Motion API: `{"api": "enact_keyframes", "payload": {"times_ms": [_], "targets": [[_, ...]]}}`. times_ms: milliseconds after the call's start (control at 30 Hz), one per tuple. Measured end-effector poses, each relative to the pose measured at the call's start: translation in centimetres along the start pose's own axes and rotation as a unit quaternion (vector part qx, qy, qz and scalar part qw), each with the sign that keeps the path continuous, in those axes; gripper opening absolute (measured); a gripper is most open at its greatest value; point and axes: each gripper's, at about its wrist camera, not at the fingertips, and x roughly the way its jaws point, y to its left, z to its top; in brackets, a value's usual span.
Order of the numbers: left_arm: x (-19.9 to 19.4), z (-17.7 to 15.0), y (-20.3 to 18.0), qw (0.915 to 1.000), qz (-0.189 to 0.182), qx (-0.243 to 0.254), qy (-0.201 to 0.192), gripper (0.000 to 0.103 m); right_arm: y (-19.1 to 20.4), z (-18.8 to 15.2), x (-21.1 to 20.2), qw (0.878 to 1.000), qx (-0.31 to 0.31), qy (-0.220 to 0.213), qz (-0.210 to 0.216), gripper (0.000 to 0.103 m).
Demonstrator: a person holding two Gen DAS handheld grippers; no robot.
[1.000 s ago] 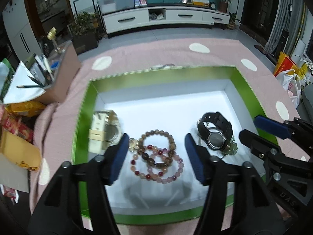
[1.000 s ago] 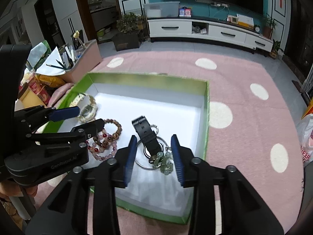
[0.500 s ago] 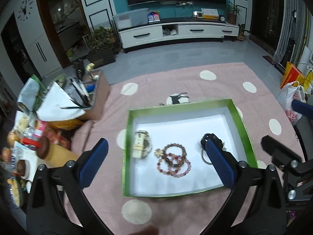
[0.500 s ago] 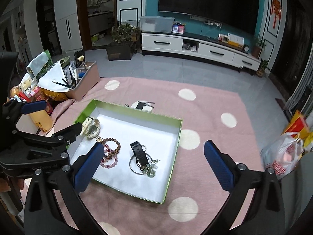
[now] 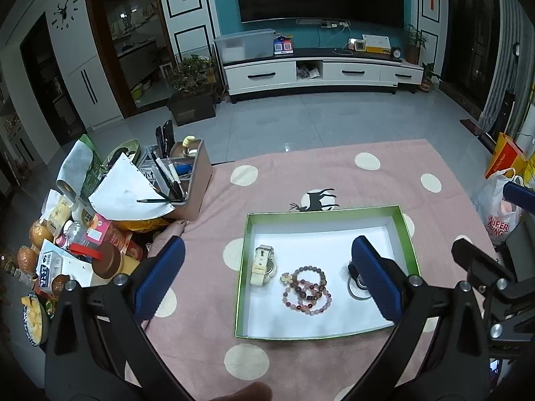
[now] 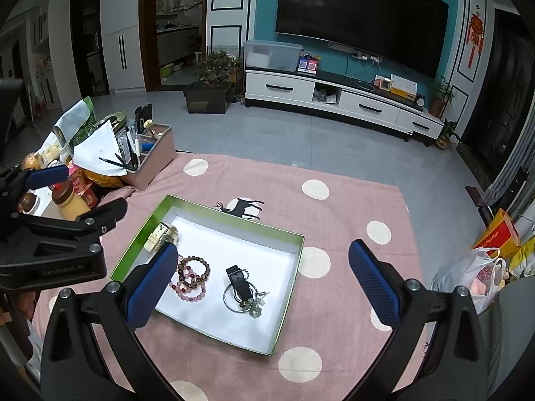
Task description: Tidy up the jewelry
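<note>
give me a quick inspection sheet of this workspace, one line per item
surface: pink dotted rug on a grey tiled floor.
job's things: green-rimmed tray holds a cream watch, beaded bracelets, a black strap with ring and green charms.
clutter: organiser box of pens, paper, snacks and bottles left of the rug; bags at right.
grippers: left hand-held gripper and right hand-held gripper wide open, empty, above the tray.
cables: only at the wall under the television.
surroundings: white media cabinet, plants.
</note>
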Motion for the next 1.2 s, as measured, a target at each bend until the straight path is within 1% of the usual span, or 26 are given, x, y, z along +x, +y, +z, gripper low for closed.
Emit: {"api": "enact_keyframes", "payload": {"times_ms": [500, 767, 1200], "targets": [[1.8, 0.0, -0.4, 0.9999, 0.008, 0.002, 0.013, 0.101, -0.5, -0.4, 1.7, 1.000, 0.018, 0.009, -0.004, 0.102], [2.9, -0.3, -0.2, 0.9997, 0.009, -0.002, 0.023, 0.101, -0.5, -0.5, 1.8, 1.000, 0.018, 0.010, -0.005, 0.102], [3.3, -0.4, -0.1, 0.9995, 0.011, -0.003, 0.028, 0.101, -0.4, -0.8, 2.4, 1.000, 0.015, 0.012, -0.003, 0.102]]}}
